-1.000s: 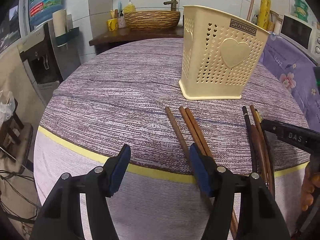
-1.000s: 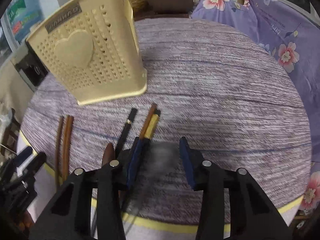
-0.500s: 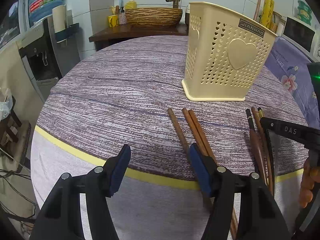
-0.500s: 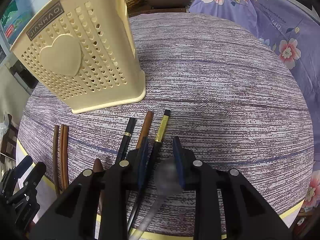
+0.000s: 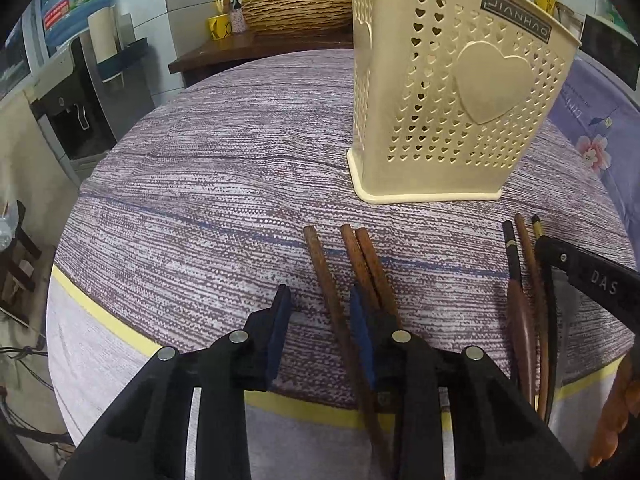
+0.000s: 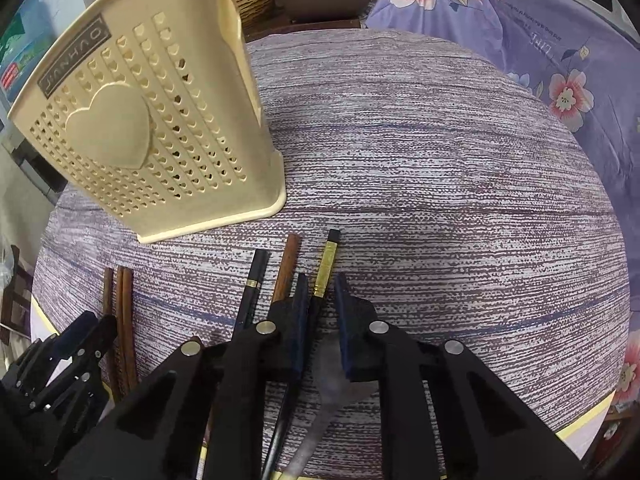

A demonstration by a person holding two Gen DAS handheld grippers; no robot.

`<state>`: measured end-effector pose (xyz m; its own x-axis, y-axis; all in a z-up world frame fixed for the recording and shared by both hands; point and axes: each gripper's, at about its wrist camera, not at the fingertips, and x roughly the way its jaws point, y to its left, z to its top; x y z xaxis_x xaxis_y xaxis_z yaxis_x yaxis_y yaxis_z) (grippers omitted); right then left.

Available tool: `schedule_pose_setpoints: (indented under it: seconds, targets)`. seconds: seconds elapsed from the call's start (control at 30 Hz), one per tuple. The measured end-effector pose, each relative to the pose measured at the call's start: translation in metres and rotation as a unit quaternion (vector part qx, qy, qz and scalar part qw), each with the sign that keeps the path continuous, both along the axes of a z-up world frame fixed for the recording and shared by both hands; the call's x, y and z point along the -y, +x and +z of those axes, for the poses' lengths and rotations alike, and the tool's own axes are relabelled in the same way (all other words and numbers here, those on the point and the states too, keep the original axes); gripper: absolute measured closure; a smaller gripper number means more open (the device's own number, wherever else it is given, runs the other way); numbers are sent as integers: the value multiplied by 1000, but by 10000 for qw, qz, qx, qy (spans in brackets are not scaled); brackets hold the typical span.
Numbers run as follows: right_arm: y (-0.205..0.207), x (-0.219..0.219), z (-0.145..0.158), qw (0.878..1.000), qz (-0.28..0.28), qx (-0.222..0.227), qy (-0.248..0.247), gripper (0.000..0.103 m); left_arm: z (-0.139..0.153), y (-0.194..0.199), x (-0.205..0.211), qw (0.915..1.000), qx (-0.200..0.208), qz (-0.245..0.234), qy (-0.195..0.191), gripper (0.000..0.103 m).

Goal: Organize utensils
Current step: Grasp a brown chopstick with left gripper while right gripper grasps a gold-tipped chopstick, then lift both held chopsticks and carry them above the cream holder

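Left wrist view
- Change: the left gripper (image 5: 320, 316) has shifted sideways since a second ago. The single brown chopstick (image 5: 320, 264), which then ran at its right pad, now runs between the pads.
- Jaws: they have just been closing from a wide spread to a much narrower one. Cloth shows between the left pad and the stick, so the stick is bracketed, not yet pinched.
- Neighbours: the brown pair (image 5: 366, 264) lies just beside the single stick and passes outside the right pad.
- Target: the cream heart-pattern utensil holder (image 5: 452, 120) stands upright on the table (image 5: 220, 200), beyond the chopstick tips and apart from them.

Right wrist view
- Change: the right gripper (image 6: 322, 312) has kept its place while its jaws have just been closing, down to a narrow slot.
- Contents: the gold-banded chopstick (image 6: 327, 260) sits in that slot, against the left pad. It appears clamped. A pale blurred shape also lies between the pads, and what it is cannot be told.
- Outside the jaws: a black chopstick (image 6: 254, 280) and a brown chopstick (image 6: 288, 264) lie just to the left.
- Meaning for the task: every chopstick still lies flat on the cloth and none is seen in the holder. Each hand has picked one, the right ready to lift, the left needing a little more closing.
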<state>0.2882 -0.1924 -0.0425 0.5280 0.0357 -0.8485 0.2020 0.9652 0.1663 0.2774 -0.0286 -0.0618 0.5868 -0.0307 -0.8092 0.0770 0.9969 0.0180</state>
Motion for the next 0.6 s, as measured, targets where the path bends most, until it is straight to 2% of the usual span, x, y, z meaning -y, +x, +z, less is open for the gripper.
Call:
schedule_pose_setpoints:
  seconds: [0.33,0.6]
  targets:
    - [9,3,-1,9994,-239,93,216,93,2,21,2,10000,8,77,61,92]
    - [3,21,7,9936,-304,424,1001,94,3,23,-12,9987,16,121,-487,93]
